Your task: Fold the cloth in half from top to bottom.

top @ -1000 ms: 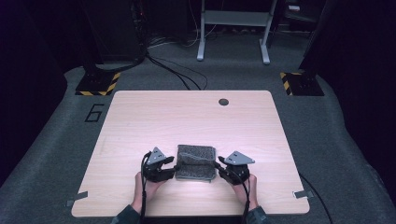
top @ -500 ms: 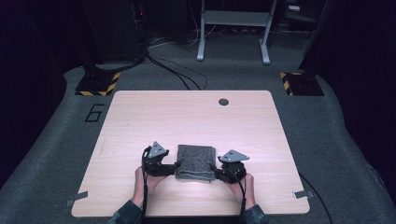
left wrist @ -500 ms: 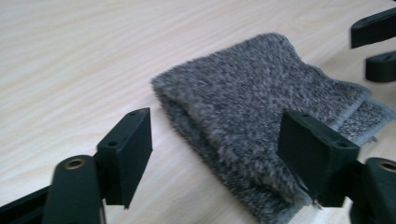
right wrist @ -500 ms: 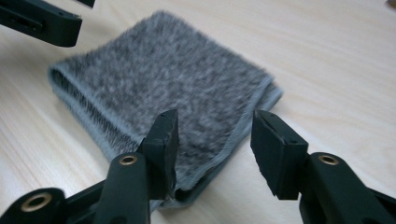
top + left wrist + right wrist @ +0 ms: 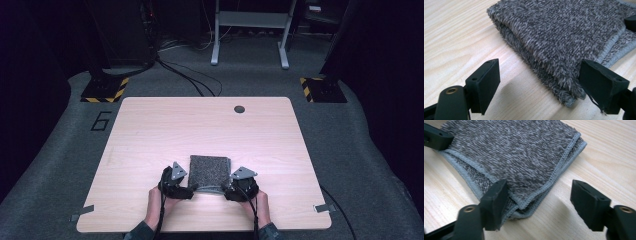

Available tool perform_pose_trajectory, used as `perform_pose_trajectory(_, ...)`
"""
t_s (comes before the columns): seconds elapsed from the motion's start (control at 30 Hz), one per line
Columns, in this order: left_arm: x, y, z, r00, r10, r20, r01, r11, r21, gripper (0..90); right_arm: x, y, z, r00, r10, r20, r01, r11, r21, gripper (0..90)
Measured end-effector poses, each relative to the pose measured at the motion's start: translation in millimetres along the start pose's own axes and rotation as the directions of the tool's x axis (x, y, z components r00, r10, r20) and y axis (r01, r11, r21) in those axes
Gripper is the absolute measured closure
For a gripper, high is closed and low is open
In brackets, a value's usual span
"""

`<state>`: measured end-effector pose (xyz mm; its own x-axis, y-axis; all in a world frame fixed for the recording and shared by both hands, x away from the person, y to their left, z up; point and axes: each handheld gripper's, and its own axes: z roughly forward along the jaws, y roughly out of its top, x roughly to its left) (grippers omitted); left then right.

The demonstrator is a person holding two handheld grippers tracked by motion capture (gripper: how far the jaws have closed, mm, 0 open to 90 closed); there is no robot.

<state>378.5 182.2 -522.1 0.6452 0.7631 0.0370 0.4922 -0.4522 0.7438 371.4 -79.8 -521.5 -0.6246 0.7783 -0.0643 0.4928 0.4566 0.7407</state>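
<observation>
**Desk:** Where does the cloth lie, and where are your tools?

**Me:** The folded grey towel (image 5: 210,173) rests flat on the near half of the wooden table (image 5: 150,130), roughly centred between my 2 hands. My left gripper (image 5: 190,189) sits just beside its near-left corner, my right gripper (image 5: 226,190) just beside its near-right corner. Both hands are about equally close, so neither has the advantage.

**Desk:** Are the jaws gripping anything?

**Me:** No. Both pairs have just been opening and now stand spread. In the left gripper view, the towel's (image 5: 564,42) near corner pokes in beside 1 jaw, with bare wood across the rest of the gap; the pads press on nothing. In the right gripper view, 1 jaw overlaps the stitched corner of the towel (image 5: 519,157), while the other stands apart over bare wood.

**Desk:** Which way does the towel run?

**Me:** It is nearly square, perhaps slightly longer from near to far. The stitched, layered edges face near and right; the fluffy fold faces left. The towel lies on the far side of both tools, so I judge any next move reaches away from me, toward the far edge.
</observation>
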Motion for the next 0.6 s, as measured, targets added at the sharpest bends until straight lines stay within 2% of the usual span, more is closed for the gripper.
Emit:
perform_pose_trajectory(0.1,0.6,-0.2,1.8,1.0000,-0.002,-0.003,0.002,0.9999,0.011,15.0,-2.8,-1.0,1.6,0.9997,0.023,0.008,-0.024,1.000,0.007,20.7)
perform_pose_trajectory(0.13,1.1,-0.3,2.7,1.0000,-0.007,0.002,0.007,0.9999,0.013,14.6,-4.0,-0.9,2.5,0.9996,0.023,0.017,-0.023,1.000,0.009,19.5)
perform_pose_trajectory(0.23,2.0,-0.2,7.2,0.9995,-0.032,-0.003,0.032,0.9995,0.002,12.7,-6.3,0.5,4.6,0.9981,0.061,0.012,-0.061,0.998,0.029,15.9)
perform_pose_trajectory(0.3,3.7,0.5,9.0,0.9993,-0.037,0.006,0.037,0.9993,0.006,12.0,-10.4,1.6,6.2,0.9982,0.060,0.006,-0.060,0.998,0.034,15.2)
perform_pose_trajectory(0.5,4.0,6.2,16.4,0.9985,-0.054,-0.006,0.054,0.9986,0.002,11.4,-18.9,2.6,8.8,0.9977,0.066,0.015,-0.066,0.997,0.031,14.3)
perform_pose_trajectory(0.6,3.6,10.8,19.1,0.9992,-0.037,-0.012,0.038,0.9991,0.018,11.5,-22.5,3.9,9.7,0.9965,0.080,0.023,-0.081,0.996,0.041,14.2)
